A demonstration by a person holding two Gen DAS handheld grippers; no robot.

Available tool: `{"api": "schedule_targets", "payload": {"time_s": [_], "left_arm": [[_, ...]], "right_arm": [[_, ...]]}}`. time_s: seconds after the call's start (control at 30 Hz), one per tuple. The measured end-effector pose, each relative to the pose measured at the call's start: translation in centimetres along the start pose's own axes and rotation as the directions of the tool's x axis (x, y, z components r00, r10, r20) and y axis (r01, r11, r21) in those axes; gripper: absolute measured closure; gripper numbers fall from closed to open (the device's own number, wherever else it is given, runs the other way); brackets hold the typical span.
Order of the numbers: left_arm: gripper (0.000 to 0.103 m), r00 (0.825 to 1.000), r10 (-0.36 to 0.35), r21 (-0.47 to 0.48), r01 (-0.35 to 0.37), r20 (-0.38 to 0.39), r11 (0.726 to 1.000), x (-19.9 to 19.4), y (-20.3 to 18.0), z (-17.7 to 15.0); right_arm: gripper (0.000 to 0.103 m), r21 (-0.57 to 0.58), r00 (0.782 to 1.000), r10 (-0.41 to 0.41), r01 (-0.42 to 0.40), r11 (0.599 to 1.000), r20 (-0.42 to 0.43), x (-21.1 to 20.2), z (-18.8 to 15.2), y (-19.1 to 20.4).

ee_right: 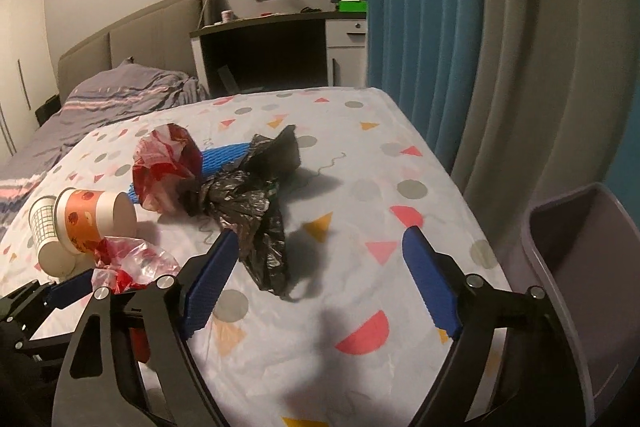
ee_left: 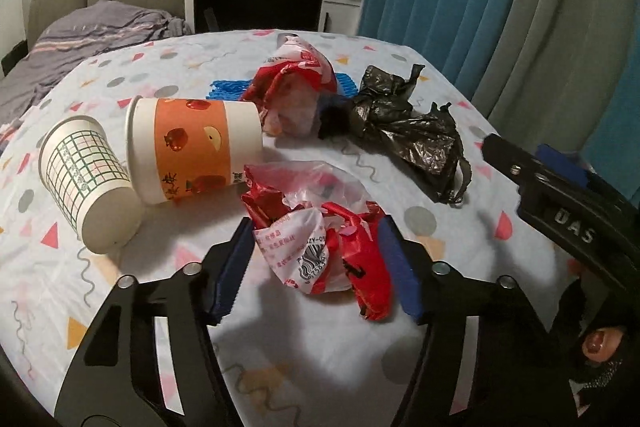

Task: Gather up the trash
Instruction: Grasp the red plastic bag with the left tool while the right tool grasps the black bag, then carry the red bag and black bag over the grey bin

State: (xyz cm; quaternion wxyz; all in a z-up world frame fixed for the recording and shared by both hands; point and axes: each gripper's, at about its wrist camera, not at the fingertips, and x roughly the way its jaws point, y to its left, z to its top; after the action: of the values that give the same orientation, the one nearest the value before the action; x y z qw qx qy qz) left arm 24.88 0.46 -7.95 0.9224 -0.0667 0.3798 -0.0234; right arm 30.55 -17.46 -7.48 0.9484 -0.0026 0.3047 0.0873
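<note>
Red-and-white plastic bag (ee_left: 320, 247) near table's (ee_left: 460, 355) front edge, flanked by half-closed left gripper (ee_left: 316, 259), pads touching, grip unconfirmed: squeeze fully before lifting; beyond, black bag (ee_right: 256, 203) ahead of wide-open, empty right gripper (ee_right: 316, 279).

1. Tablecloth (ee_right: 352, 187) showing white with pink, grey, orange shapes.
2. Near bag (ee_left: 320, 235) showing red and white.
3. Cup (ee_left: 192, 147) wearing an orange band.
4. Crumpled bag (ee_right: 256, 195) looking black.
</note>
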Motion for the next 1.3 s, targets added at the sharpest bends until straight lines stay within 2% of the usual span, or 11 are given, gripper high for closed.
{"api": "schedule_targets", "payload": {"time_s": [0.13,0.2,0.4,0.6,0.67,0.73,0.77,0.87,1.1,1.3], "left_arm": [[0.054,1.0,-0.023,-0.004,0.023,0.005,1.0,-0.3,0.2,-0.1],[0.063,1.0,-0.021,0.007,0.021,0.01,1.0,-0.6,0.2,-0.2],[0.065,0.998,-0.037,-0.011,0.037,0.057,0.999,-3.3,1.2,-0.3],[0.065,0.991,-0.046,-0.044,0.052,0.125,0.998,-7.2,2.5,-1.4],[0.065,0.99,-0.041,-0.048,0.048,0.136,0.998,-7.9,2.7,-1.7],[0.065,0.989,-0.027,-0.055,0.036,0.148,0.998,-8.7,3.1,-2.1],[0.065,0.988,-0.02,-0.057,0.028,0.151,0.998,-8.9,3.3,-2.2],[0.065,0.988,-0.016,-0.073,0.027,0.151,0.997,-9.3,3.7,-2.6],[0.065,0.987,-0.01,-0.09,0.024,0.159,0.996,-10.1,4.3,-3.0],[0.065,0.985,-0.016,-0.089,0.031,0.172,0.996,-11.2,3.8,-3.5]], "right_arm": [[0.026,-0.019,1.0,0.02,-0.02,1.0,-0.015,0.7,0.1,0.8],[0.028,-0.02,0.999,0.026,-0.026,0.999,-0.025,1.1,0.1,1.0],[0.04,-0.027,0.997,0.051,-0.052,0.998,-0.06,2.5,0.5,2.2],[0.06,-0.038,0.992,0.069,-0.073,0.997,-0.106,4.0,0.7,3.2],[0.072,-0.033,0.989,0.076,-0.081,0.996,-0.126,4.4,0.6,3.3],[0.079,-0.028,0.987,0.089,-0.093,0.995,-0.135,4.5,0.6,3.3],[0.087,-0.03,0.986,0.09,-0.095,0.995,-0.138,4.5,0.6,3.4],[0.095,-0.036,0.986,0.094,-0.1,0.994,-0.137,4.1,0.3,3.4],[0.098,-0.043,0.994,0.075,-0.079,0.996,-0.074,0.5,-0.5,2.5],[0.098,-0.04,0.998,0.068,-0.068,0.997,0.015,-5.3,-1.9,1.2]]}}
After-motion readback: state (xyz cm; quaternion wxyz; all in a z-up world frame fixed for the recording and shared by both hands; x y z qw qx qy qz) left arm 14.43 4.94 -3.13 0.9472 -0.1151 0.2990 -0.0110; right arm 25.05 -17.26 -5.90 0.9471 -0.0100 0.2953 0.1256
